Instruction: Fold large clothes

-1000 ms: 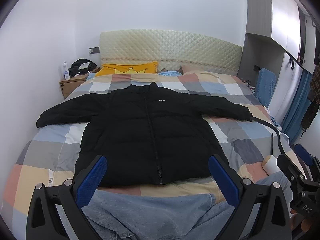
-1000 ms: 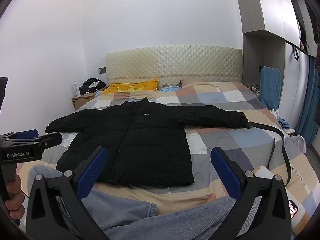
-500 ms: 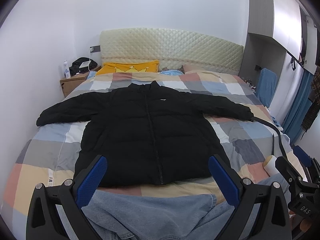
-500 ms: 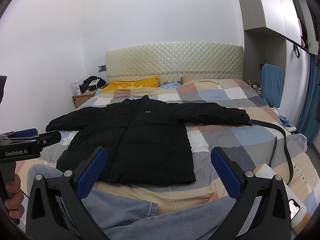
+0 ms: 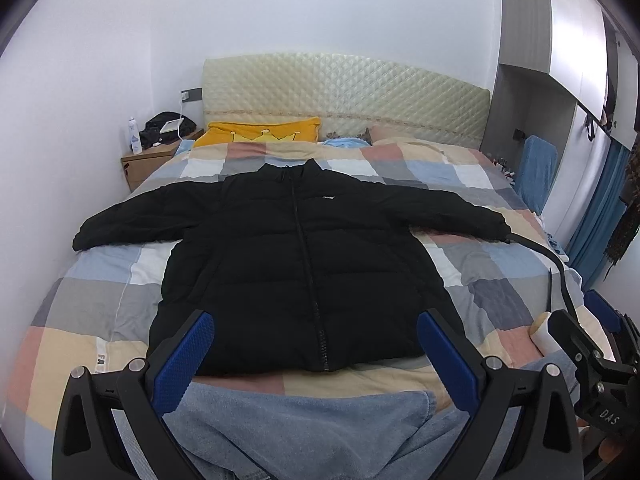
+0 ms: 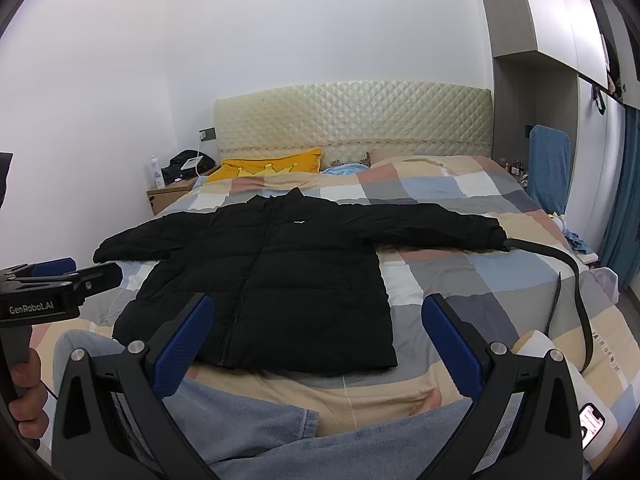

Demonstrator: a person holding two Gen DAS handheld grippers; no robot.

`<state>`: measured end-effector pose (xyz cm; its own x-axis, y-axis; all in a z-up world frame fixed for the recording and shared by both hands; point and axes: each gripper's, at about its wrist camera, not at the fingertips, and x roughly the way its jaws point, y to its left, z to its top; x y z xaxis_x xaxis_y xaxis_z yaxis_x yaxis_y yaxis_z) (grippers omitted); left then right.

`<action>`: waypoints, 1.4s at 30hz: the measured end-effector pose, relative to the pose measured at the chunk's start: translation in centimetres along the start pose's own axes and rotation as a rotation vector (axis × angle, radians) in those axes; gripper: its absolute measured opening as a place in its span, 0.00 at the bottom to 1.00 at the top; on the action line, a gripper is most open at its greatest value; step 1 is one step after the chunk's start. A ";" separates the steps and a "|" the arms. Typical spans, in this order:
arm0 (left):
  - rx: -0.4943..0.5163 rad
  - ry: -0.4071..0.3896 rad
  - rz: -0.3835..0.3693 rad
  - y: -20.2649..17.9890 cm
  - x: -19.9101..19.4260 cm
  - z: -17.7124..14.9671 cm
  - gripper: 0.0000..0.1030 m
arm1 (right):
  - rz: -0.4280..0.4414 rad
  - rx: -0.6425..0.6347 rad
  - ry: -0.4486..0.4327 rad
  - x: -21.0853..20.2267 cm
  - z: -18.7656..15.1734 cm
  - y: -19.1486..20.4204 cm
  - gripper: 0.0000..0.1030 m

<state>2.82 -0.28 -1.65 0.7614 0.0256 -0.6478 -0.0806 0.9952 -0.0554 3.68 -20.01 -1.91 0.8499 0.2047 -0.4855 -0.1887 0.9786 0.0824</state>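
The black jacket (image 5: 304,272) lay flat on the bed (image 5: 500,280), front side up, zipped closed, with both sleeves stretched out to the sides and the collar toward the headboard (image 5: 344,92). No part of it was folded over, so the folding looked not yet begun; the sleeves and the body were all left to do.

The left claw (image 5: 316,354) was wide open and empty, hanging above the near edge of the bed, with the hem of the jacket visible between its blue pads. The right claw (image 6: 318,338) was also wide open and held nothing, a little more to the right, near the right corner of the hem. Neither claw touched the jacket.

A black belt (image 6: 568,276) began just beside the end of the right sleeve and curved toward the near side of the bed. It was hard to tell whether it touched the cuff or only lay next to it. It would perhaps be in the way when that sleeve is folded.

The person's legs in blue jeans (image 5: 312,428) filled the bottom of both views and hid the near edge of the bed. A small object with a lit screen (image 6: 592,420), possibly a phone, was cut off at the right bottom of the right view. The back of the jacket was not visible.
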 end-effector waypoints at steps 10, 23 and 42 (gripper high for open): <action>-0.006 -0.005 0.000 -0.2 1.4 0.8 1.00 | 0.008 -0.008 0.014 1.9 0.9 -0.4 1.00; 0.011 -0.027 -0.004 -1.6 4.5 3.8 1.00 | 0.034 -0.014 -0.050 4.7 4.5 -1.9 1.00; 0.056 -0.115 -0.091 -6.1 8.6 13.4 0.99 | -0.044 0.012 -0.137 12.1 12.2 -7.3 1.00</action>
<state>18.50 -4.85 3.28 0.8325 -0.0573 -0.5510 0.0256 0.9976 -0.0651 21.34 -24.43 2.26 0.9167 0.1617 -0.3653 -0.1444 0.9867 0.0744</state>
